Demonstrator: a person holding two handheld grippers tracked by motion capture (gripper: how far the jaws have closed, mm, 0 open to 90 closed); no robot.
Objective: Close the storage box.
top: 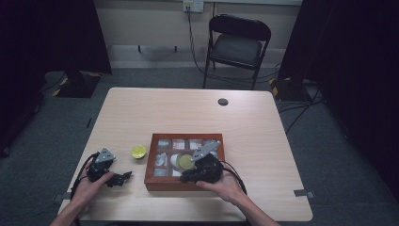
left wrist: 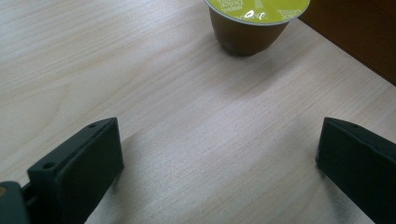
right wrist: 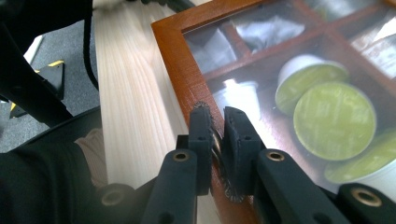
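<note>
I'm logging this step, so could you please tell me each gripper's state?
Left gripper: open, holding nothing.
Right gripper: shut on the latch at the box's edge.

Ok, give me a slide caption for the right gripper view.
Right claw shut on the wooden box's glass-lid edge, green-lidded coffee capsules visible in compartments beneath.

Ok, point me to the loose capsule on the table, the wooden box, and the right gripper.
Loose capsule (left wrist: 257, 9), left gripper view, on its yellow-green foil lid.
Wooden box (top: 183, 184), high view, on its near front wall.
Right gripper (right wrist: 218, 126), right gripper view, midway between its closed fingertips.
</note>
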